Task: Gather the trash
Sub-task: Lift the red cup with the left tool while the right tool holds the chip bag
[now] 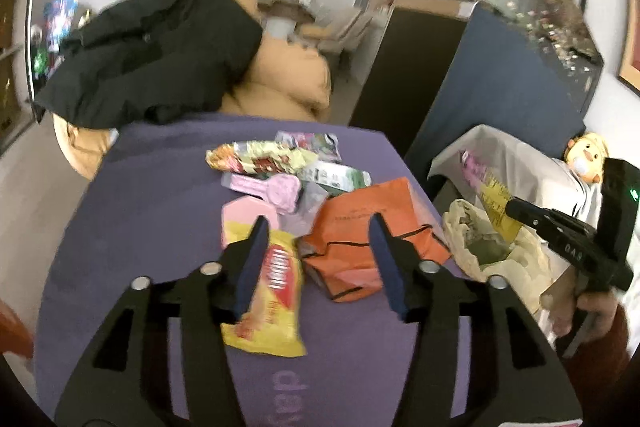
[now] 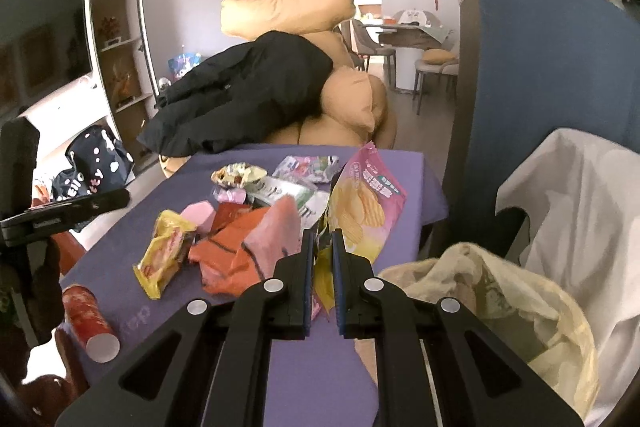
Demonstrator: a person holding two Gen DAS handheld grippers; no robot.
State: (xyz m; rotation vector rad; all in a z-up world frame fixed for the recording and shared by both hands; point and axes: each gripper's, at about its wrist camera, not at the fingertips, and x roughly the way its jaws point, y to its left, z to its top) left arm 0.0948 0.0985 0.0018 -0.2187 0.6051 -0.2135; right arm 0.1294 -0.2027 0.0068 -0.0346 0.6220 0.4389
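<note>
Trash collection, partly done: right gripper point(image 2: 322, 247) clenched on pink chip bag point(image 2: 366, 203), centre frame, near cream trash bag point(image 2: 500, 291) at lower right; left gripper point(image 1: 316, 239) released above orange wrapper point(image 1: 360, 227); yellow wrapper point(image 1: 276, 291) and others remain on purple bench point(image 1: 140, 227).
</note>
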